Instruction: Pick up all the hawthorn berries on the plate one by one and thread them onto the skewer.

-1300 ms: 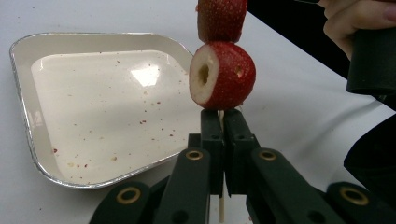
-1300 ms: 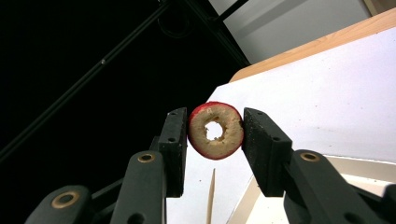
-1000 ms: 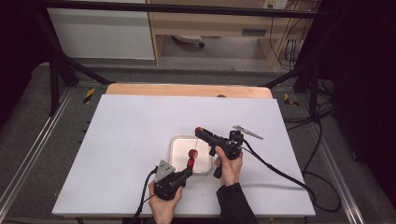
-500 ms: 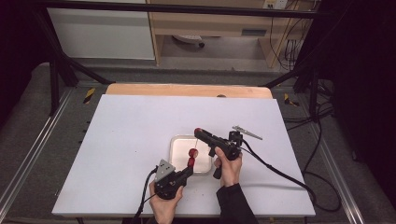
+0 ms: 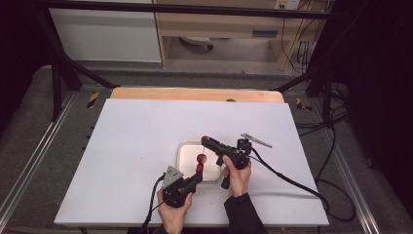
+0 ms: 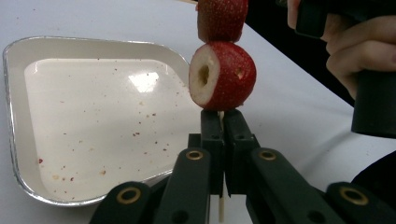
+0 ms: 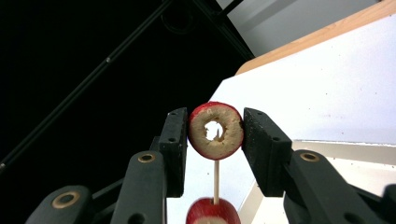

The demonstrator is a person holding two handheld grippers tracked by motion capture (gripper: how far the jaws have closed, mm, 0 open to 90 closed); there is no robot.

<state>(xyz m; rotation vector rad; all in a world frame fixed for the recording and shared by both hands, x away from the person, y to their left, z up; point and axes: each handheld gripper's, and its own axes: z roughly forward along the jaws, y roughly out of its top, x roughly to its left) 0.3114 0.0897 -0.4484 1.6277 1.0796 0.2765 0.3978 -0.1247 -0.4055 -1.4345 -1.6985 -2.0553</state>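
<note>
A wooden skewer [image 6: 221, 116] is clamped upright by the left gripper [image 6: 220, 140] beside the foil tray [image 6: 28, 56], one strawberry [image 6: 223, 75] already threaded. A second strawberry piece [image 7: 215, 130] is pinched by the right gripper [image 7: 215, 133] on the skewer tip. Next, it probably must be pushed straight down.

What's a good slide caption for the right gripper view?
Right gripper clamps a cored strawberry atop a thin skewer.

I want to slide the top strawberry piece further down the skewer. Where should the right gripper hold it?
Across its round red sides, where the right gripper already brackets the top strawberry piece. Its cored hole faces the camera, with the skewer below, so side pressure clears both.
</note>
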